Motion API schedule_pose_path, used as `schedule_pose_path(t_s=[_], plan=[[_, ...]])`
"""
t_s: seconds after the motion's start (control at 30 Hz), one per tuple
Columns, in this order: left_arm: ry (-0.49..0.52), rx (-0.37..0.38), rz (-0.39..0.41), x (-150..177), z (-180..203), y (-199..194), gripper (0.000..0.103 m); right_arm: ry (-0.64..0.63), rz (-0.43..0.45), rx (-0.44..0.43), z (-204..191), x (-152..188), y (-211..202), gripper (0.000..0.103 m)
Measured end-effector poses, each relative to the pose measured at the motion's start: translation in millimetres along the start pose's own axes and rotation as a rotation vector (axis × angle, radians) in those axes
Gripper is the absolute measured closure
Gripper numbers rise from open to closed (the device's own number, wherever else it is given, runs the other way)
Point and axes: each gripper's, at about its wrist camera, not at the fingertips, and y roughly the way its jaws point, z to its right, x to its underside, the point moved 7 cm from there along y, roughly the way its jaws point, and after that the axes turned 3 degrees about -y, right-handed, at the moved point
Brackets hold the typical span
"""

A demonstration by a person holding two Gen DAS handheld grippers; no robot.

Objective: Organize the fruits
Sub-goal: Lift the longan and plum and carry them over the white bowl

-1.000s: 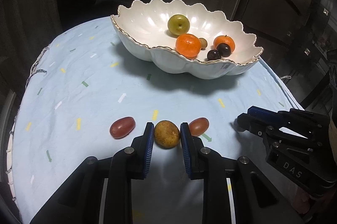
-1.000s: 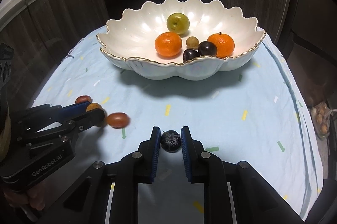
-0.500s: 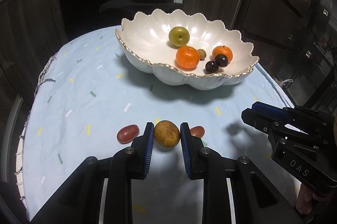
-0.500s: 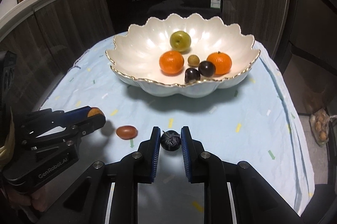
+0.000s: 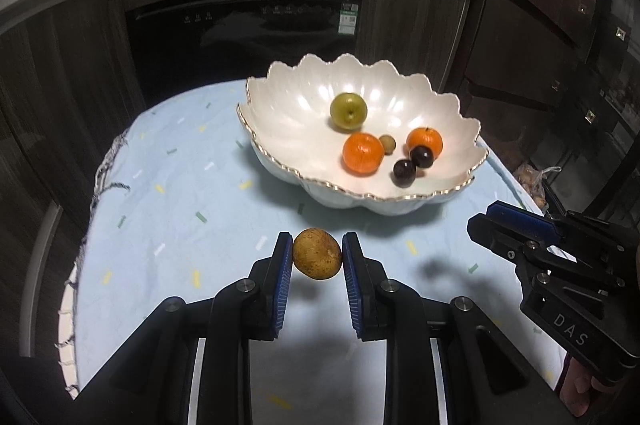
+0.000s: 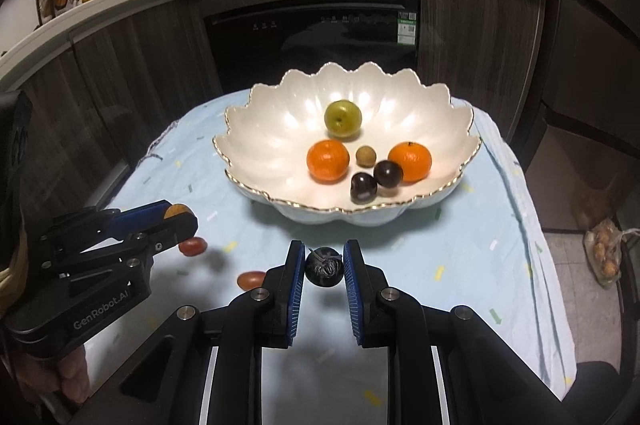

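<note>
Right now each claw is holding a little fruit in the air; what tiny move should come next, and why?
Probably carry both forward over the white bowl: the left gripper grips a brown fruit, the right gripper a dark wrinkled fruit, both short of its rim.

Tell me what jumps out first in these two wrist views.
The white scalloped bowl at the far side of the blue tablecloth, holding two oranges, a green fruit and small dark fruits. Then each gripper with its catch in the foreground: the left gripper shut on a brown fruit, the right gripper shut on a dark wrinkled fruit. Two red fruits lie on the cloth below the left gripper.
</note>
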Motion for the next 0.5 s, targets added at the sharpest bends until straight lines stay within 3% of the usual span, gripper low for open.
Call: schedule_pose_path(t_s=[0.5], plan=[[0.004,0.003,0.049,-48.2,5.5,-9.7,0.077,0.02,0.075,0.022,10.4,-45.3,-19.7,0.081]])
